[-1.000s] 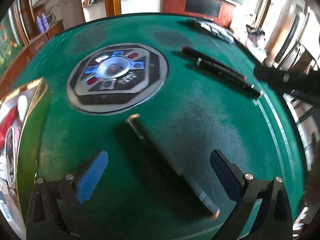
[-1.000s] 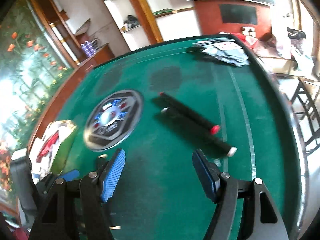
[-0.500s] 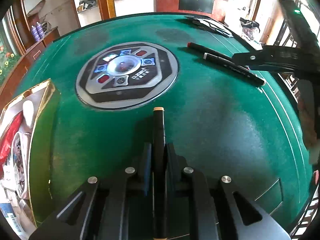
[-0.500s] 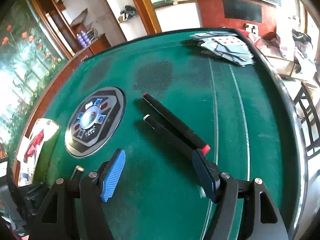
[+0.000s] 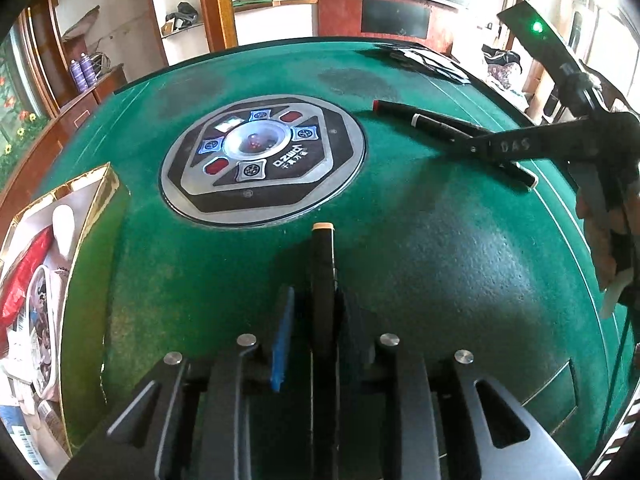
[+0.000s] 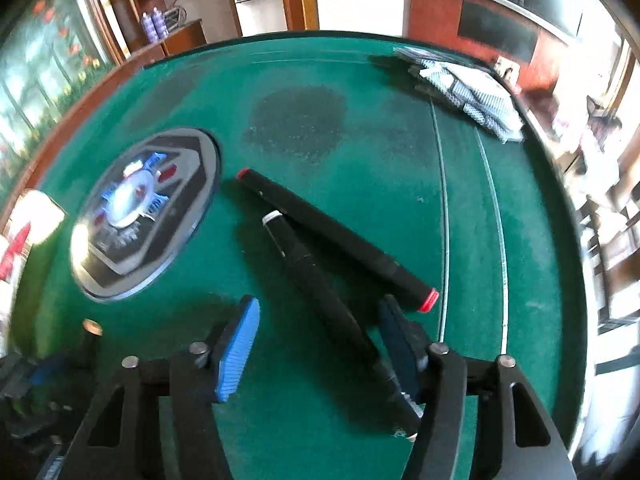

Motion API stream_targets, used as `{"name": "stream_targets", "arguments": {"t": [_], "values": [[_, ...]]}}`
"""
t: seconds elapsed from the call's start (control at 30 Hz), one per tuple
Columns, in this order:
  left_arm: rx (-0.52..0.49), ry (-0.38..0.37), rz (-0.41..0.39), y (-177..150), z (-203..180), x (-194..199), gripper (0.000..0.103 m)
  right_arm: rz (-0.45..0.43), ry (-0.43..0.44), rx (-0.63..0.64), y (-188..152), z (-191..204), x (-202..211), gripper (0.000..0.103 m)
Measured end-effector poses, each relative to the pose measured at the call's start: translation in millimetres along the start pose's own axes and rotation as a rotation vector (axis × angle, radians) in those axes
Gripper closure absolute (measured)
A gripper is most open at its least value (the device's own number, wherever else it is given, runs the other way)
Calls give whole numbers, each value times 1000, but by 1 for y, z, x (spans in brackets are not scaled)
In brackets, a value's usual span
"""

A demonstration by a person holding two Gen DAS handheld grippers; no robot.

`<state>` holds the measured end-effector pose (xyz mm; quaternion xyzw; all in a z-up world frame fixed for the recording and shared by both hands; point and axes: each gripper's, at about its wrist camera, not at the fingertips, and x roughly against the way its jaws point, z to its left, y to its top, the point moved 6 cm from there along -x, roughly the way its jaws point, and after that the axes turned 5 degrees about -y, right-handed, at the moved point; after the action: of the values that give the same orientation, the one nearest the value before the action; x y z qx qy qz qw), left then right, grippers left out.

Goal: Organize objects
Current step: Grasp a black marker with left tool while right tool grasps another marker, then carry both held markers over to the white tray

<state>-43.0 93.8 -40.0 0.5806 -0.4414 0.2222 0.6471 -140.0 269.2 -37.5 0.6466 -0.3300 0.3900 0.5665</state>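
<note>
My left gripper [image 5: 316, 320] is shut on a black marker with a tan cap [image 5: 322, 264], which points forward over the green felt table [image 5: 460, 248]. Two more black markers lie side by side on the felt. One has red ends [image 6: 332, 232]. The other has white ends [image 6: 316, 284]. My right gripper [image 6: 320, 340] is open, low over the felt, with the white-ended marker running between its fingers. The right finger pad [image 6: 394, 344] sits between the two markers' near ends. In the left wrist view the right gripper [image 5: 520, 148] covers those markers [image 5: 436, 124].
A round control panel [image 5: 262, 160] sits in the table's middle. A gold-rimmed box [image 5: 92, 200] with packets stands at the left edge. A pile of playing cards [image 6: 464, 92] lies at the far right. Shelves and cabinets stand behind.
My left gripper closed on the tan-capped marker and holds it. My right gripper moved forward and down until its open fingers straddle the white-ended marker.
</note>
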Motion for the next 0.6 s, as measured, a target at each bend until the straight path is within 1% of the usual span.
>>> {"name": "stream_targets", "arguments": {"t": [0.03,0.07,0.1,0.13,0.17,0.2,0.23,0.33,0.37,0.43,0.47,0.53,0.6], "values": [[-2,-14,-1,0,-1,0,72,0,-31,8,-2,1,2,60],[-4,-23,-1,0,-3,0,64,8,-27,0,-3,2,4,77],[-12,-29,-2,0,-5,-1,52,18,-37,1,-6,4,6,85],[-25,-20,2,-1,-8,-3,46,23,-53,11,-9,7,7,88],[-32,-10,1,-1,-10,-4,36,22,-75,23,-13,11,10,88],[-18,3,-3,-2,-8,-5,29,22,-85,28,-17,14,12,88],[0,-8,-7,-2,-6,-5,29,24,-83,26,-21,16,15,88],[-18,-14,-7,-5,-5,-4,28,40,-40,8,-40,25,25,88],[-26,-19,-8,-7,-6,-2,31,41,-35,11,-46,28,29,88],[-43,-27,-21,-11,-7,5,65,40,-28,16,-57,35,35,87],[-45,-25,-21,-13,-7,8,88,37,-29,16,-63,37,38,87],[-31,-58,-18,-18,-5,13,89,23,-42,11,-67,41,40,87],[-17,-67,-18,-23,-2,17,89,4,-56,-18,-68,42,40,86]]}}
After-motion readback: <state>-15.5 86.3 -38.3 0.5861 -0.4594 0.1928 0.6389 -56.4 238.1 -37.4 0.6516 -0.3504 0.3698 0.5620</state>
